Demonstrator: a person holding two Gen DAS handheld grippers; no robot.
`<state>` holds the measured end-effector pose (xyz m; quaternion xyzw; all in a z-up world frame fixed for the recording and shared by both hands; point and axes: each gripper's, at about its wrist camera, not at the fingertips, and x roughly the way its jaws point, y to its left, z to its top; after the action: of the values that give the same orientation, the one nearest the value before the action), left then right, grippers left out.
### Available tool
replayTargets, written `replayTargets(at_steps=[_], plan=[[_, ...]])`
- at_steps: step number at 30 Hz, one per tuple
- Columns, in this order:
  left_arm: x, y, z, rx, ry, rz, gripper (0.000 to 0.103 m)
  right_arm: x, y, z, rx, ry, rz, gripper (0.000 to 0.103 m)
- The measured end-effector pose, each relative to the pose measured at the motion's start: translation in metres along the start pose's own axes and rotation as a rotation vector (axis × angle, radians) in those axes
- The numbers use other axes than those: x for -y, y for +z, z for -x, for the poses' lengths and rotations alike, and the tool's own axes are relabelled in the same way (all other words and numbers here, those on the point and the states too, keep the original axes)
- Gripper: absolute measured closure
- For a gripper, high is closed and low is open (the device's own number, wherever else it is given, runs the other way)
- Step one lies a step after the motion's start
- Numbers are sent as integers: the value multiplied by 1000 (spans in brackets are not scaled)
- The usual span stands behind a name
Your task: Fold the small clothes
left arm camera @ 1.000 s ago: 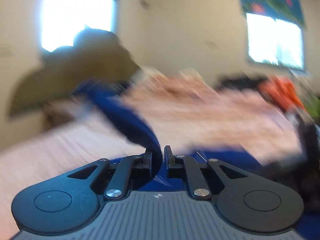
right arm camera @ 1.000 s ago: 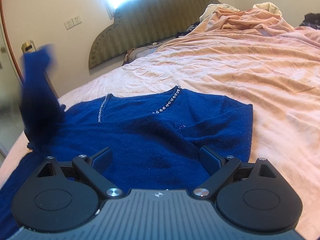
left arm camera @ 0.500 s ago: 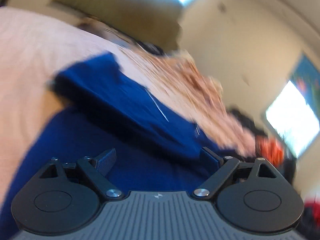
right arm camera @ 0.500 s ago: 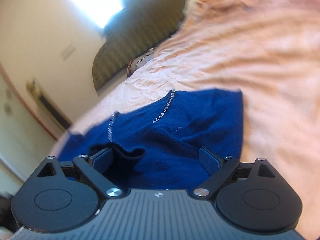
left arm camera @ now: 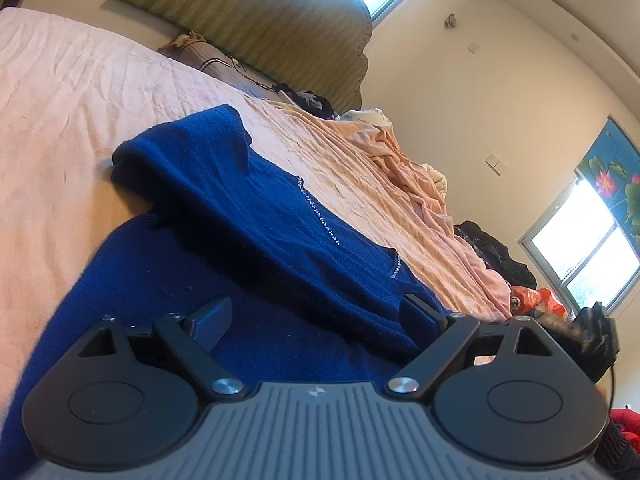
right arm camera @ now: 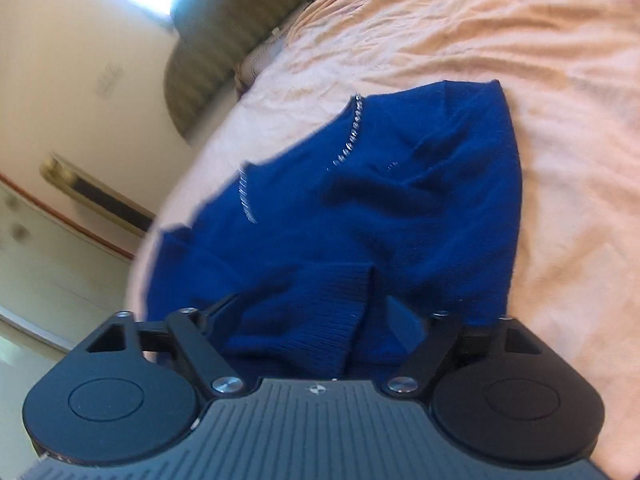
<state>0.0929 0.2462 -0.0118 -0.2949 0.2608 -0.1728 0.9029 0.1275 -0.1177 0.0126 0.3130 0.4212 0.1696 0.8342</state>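
A dark blue knit sweater with a sparkly trimmed neckline lies on the peach bedsheet. One sleeve is folded across its body. My left gripper hovers low over the sweater, open, with nothing between its fingers. In the right wrist view the same sweater spreads out ahead, and its ribbed cuff lies between the spread fingers of my right gripper, which is open and close above the fabric.
A green padded headboard and pillows stand at the far end of the bed. Crumpled peach bedding and dark clothes lie at the right. The other gripper shows at the right edge. Bare sheet lies right of the sweater.
My left gripper held the sleeve a second ago, swung it over the sweater and let go. The right gripper stayed open and moved down closer over the cuff.
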Motion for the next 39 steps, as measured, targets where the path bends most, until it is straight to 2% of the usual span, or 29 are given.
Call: replayTargets(at_steps=[1, 3, 5, 6, 7, 8, 9, 13, 20, 29, 31, 35, 36, 39], plan=[[0, 0, 0, 0, -1, 1, 12, -4, 0, -3, -3, -13, 14, 22], [-1, -1, 2, 0, -2, 1, 12, -15, -2, -7, -11, -41, 49, 30], [-1, -1, 2, 1, -3, 3, 12, -28, -3, -15, -26, -112, 131, 50], [-1, -1, 2, 2, -4, 4, 12, -32, -4, -14, -32, -149, 180, 56], [-1, -1, 2, 2, -5, 5, 12, -36, -4, -16, -35, -178, 209, 67], [-1, -1, 3, 3, -6, 6, 12, -37, -4, -17, -37, -193, 219, 83], [0, -1, 3, 3, -6, 7, 12, -36, -3, -17, -40, -187, 218, 89], [0, -2, 3, 3, -7, 9, 12, -40, 2, -7, -4, -145, 226, 92], [1, -2, 4, 4, -11, 12, 12, -55, 28, 17, 69, -59, 216, 93], [0, -2, 4, 4, -11, 13, 12, -49, 66, 67, 156, 68, 127, 93], [0, -2, 4, 4, -12, 13, 12, -34, 67, 69, 151, 37, 101, 93], [1, -3, 5, 4, -13, 14, 12, 12, 63, 55, 99, -121, 23, 93], [1, -3, 5, 4, -14, 14, 12, 21, 61, 55, 103, -136, 4, 93], [2, -4, 5, 5, -13, 14, 11, 31, 60, 68, 153, -100, -18, 93]])
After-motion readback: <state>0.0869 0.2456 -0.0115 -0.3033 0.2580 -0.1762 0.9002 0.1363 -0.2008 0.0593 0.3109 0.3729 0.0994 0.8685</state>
